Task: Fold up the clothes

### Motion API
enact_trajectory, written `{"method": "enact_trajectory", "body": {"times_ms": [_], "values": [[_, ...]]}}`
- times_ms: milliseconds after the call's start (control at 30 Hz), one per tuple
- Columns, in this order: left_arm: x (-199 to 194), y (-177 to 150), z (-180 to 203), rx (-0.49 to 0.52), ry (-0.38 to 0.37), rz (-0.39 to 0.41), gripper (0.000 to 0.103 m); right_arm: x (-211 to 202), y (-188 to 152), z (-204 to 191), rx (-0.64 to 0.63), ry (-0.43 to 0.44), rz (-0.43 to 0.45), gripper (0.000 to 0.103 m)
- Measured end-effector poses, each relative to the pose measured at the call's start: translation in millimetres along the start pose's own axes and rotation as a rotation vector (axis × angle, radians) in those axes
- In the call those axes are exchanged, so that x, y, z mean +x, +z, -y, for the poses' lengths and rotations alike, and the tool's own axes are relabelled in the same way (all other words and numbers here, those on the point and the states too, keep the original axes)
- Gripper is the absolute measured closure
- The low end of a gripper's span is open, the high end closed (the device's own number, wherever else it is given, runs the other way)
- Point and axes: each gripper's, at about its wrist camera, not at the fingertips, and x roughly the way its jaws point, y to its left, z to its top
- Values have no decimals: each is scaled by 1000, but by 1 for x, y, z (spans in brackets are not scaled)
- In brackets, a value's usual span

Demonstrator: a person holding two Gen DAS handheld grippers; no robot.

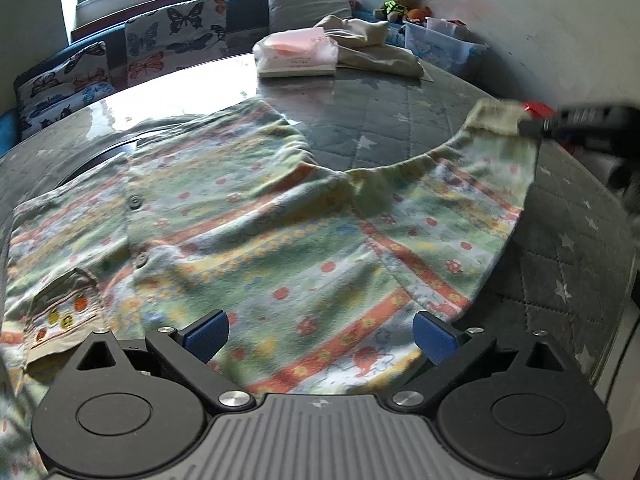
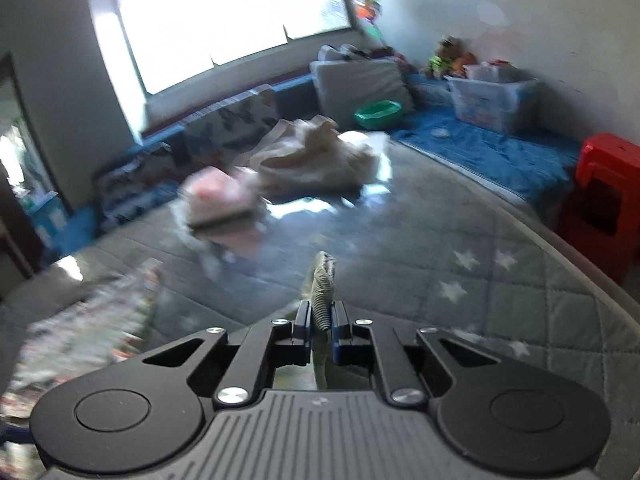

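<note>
Between the clamped right tongs (image 2: 320, 316), a shirt (image 1: 256, 216) cuff (image 2: 322, 280); under the gaping left tongs (image 1: 320, 336), its body.

The left wrist view looks steeply down past the left gripper (image 1: 320, 336), close over the patterned shirt (image 1: 248, 216). The right wrist view looks shallower past the right gripper (image 2: 320, 320). Both show the bench (image 1: 400, 120) ahead, the pink pack (image 2: 224, 200) and window beyond.

Daylight pours from the window (image 2: 236, 20), blown out white, with glare on the glossy bench (image 1: 180, 92). The right wrist view is motion-blurred; both views bend and darken at the corners.
</note>
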Motion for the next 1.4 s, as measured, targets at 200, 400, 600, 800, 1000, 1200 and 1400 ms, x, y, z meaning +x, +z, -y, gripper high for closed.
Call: {"method": "enact_trajectory", "body": {"times_ms": [200,400,600,800,1000,1200,1400], "values": [[-2,-2,5,11,-18,24,4,-32,29,-39,-30,173,42,95],[-35,-7,-27,-66,-31,95,3,-52,42,-97,-96,375,27,95],[-75,-26,-74,-153,24,166,3,-47,33,-161,-191,524,-43,95],[-100,-52,-121,-263,103,192,3,-34,5,-220,-275,632,-135,95],[-107,-74,-155,-352,164,177,3,-27,-26,-256,-342,696,-223,84],[-113,-82,-170,-387,188,184,3,-30,-25,-253,-380,672,-230,83],[-113,-69,-159,-357,135,211,4,-10,-31,-221,-589,491,-303,70]]}}
